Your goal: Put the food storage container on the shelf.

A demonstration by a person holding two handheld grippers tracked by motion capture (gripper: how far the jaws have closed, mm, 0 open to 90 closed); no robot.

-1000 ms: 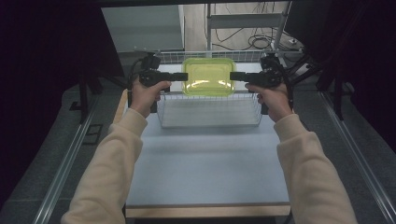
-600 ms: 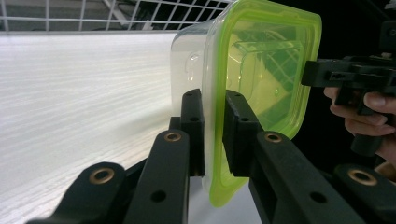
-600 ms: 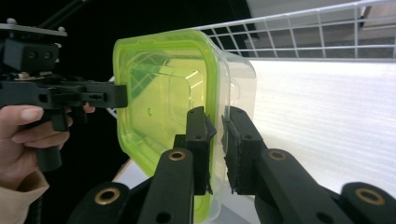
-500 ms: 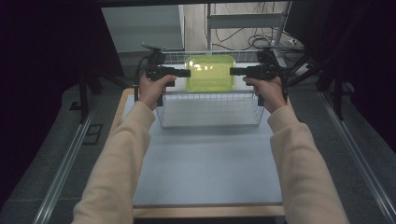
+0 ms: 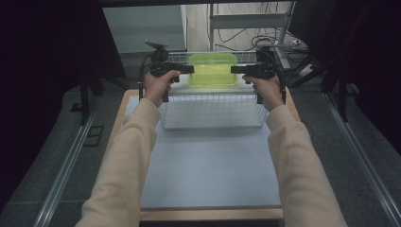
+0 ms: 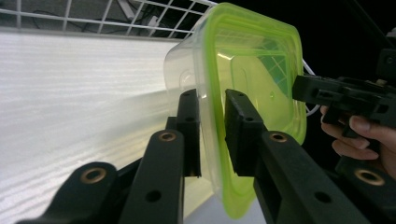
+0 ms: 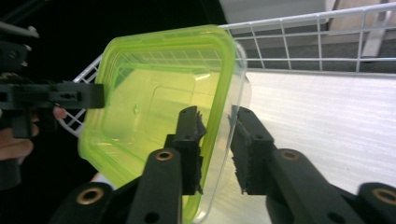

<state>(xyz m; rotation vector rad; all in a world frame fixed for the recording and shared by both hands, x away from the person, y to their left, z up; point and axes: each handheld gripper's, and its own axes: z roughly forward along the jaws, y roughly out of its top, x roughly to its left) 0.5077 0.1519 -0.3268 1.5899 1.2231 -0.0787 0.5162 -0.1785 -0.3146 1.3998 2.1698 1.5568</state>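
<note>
So the worktop point(image 5: 208, 170) is a pale grey slab, and its near edge gets cut off by the person's sleeves coming in from the bottom. At the far edge sits a white wire basket point(image 5: 213, 113); its back wall is mostly hidden behind what's being held over it. That's a clear tub with a lime-green lid point(image 5: 213, 69), held up above the far side of the basket, one side in each tool. The left hand-held gripper point(image 5: 189, 69) is clamped on the tub's left rim, jaws pinching lid and wall together in the left gripper view point(image 6: 212, 126). The right hand-held gripper point(image 5: 235, 69) is clamped on the opposite rim point(image 7: 215, 140). Whether anything's inside the tub, can't tell, the lid's glare washes it out. The floor cables point(image 5: 265, 40) beyond are too murky to sort out.
</note>
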